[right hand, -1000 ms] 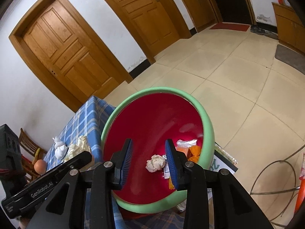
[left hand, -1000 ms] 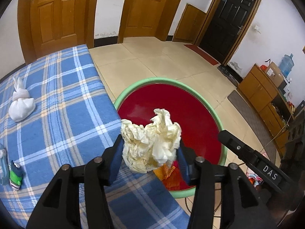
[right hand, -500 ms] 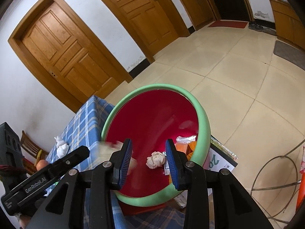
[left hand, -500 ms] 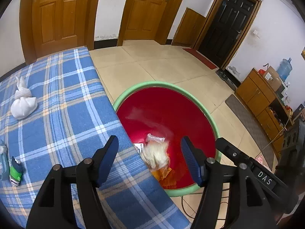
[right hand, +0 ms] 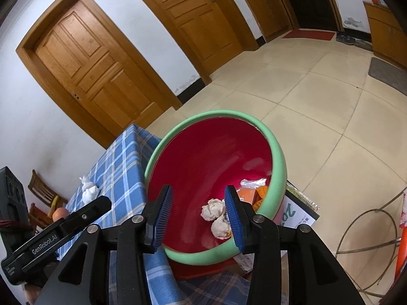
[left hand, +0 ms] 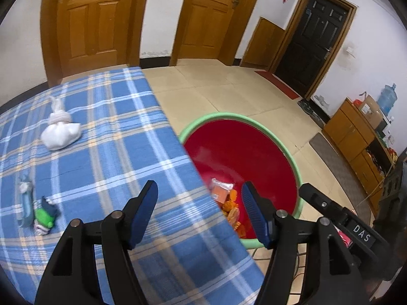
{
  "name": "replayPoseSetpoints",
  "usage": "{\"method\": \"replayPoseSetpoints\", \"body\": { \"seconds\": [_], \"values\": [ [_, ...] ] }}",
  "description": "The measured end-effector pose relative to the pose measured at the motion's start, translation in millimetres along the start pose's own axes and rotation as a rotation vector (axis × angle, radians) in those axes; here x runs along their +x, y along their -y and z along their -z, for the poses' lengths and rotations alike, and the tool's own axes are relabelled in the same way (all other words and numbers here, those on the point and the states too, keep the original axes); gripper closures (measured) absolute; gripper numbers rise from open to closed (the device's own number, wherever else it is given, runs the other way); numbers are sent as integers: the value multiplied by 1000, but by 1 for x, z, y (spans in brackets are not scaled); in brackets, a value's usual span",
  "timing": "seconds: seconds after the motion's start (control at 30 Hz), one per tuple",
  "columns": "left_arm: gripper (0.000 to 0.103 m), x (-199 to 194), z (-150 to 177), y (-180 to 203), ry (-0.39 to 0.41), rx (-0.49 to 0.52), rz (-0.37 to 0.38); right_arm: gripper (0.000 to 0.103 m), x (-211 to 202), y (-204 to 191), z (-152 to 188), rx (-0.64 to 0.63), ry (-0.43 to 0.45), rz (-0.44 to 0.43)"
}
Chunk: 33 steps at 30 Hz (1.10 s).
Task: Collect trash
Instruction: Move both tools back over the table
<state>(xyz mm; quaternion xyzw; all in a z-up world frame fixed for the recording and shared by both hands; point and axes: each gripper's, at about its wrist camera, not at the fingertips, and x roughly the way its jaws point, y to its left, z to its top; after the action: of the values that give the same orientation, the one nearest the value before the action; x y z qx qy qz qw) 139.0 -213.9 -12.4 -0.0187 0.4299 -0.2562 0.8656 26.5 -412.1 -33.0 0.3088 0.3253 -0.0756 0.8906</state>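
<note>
Left wrist | left gripper (left hand: 199,197) now empty | paper wad (right hand: 220,229) dropped in basin (right hand: 277,152)

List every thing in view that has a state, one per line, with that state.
left gripper: open, empty, over the table edge
right gripper: open, empty, above the basin
red basin: upright beside the table, holding trash
crumpled paper balls: two, lying in the basin
orange wrappers: lying in the basin
white tied bag: knotted shut, on the table
green wrapper: on the table
wooden doors: closed
</note>
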Motion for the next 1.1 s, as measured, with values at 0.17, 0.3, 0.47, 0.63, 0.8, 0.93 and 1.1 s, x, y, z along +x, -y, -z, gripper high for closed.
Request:
{"method": "replayPoseSetpoints", "body": {
  "seconds": [0.17, 0.3, 0.47, 0.63, 0.8, 0.93, 1.1],
  "values": [
    [35, -14, 5, -21, 18, -24, -47, 53, -3, -8, 4, -7, -1, -16],
    [35, -24, 9, -39, 32, -48, -80, 53, -3, -16, 8, -17, -8, -28],
    [35, -35, 16, -64, 40, -87, -128, 51, -2, -26, 14, -31, -15, -30],
    [35, -45, 24, -89, 46, -125, -173, 49, 4, -38, 22, -45, -37, -42],
    [35, -56, 29, -112, 67, -150, -228, 48, 11, -48, 31, -52, -56, -43],
    [35, -62, 35, -133, 72, -188, -261, 48, 15, -56, 37, -64, -71, -51],
    [35, -65, 41, -156, 74, -220, -310, 47, 20, -67, 43, -87, -89, -49]
  ]
}}
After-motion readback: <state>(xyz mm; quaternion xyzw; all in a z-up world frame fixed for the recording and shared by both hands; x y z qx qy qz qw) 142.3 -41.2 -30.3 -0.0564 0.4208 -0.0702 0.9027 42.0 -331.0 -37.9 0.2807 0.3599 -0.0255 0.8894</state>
